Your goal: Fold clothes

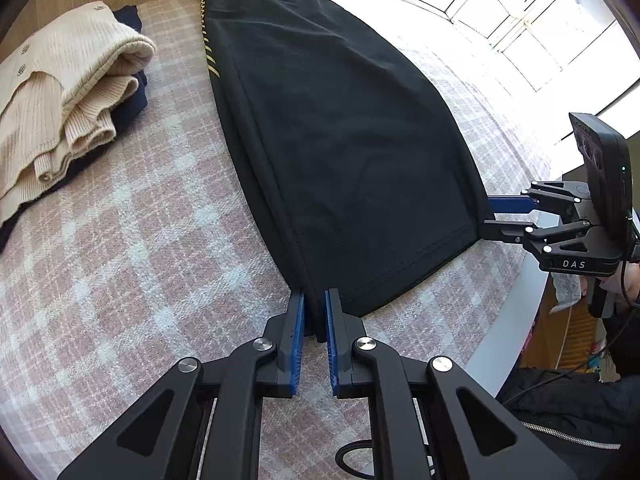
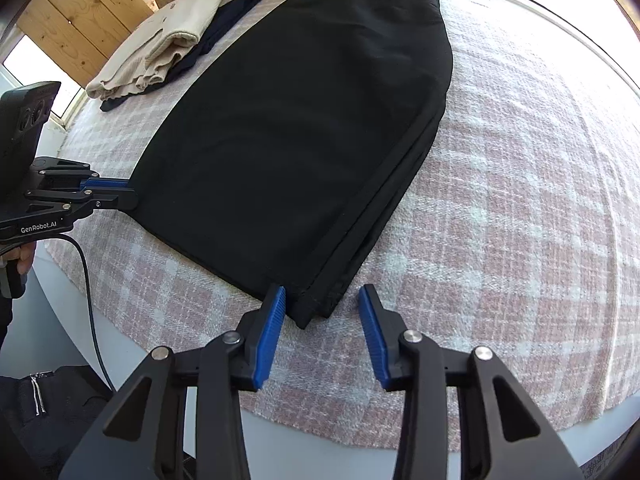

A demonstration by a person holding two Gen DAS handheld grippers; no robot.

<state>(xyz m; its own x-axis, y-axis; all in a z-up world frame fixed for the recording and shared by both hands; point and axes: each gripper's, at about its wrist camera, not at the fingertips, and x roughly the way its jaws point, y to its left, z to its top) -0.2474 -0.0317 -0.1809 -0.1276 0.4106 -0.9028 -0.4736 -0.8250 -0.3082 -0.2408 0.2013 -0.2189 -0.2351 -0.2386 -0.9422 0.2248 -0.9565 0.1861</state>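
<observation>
Black trousers [image 1: 340, 132] with yellow chevrons near the waist lie folded lengthwise on the pink plaid cloth [image 1: 120, 240]; they also show in the right wrist view [image 2: 296, 128]. My left gripper [image 1: 316, 304] is shut on the near left hem corner. My right gripper [image 2: 322, 300] is open, its fingers either side of the near right hem corner [image 2: 316, 308]. In the left wrist view the right gripper [image 1: 486, 216] sits at that hem corner; in the right wrist view the left gripper [image 2: 134, 194] sits at the left corner.
A folded cream knit [image 1: 60, 100] lies on a folded navy garment [image 1: 128, 108] at the far left. Wooden panels [image 2: 84, 28] and bright windows [image 1: 520, 12] stand behind. The white table edge [image 2: 140, 356] curves close to me.
</observation>
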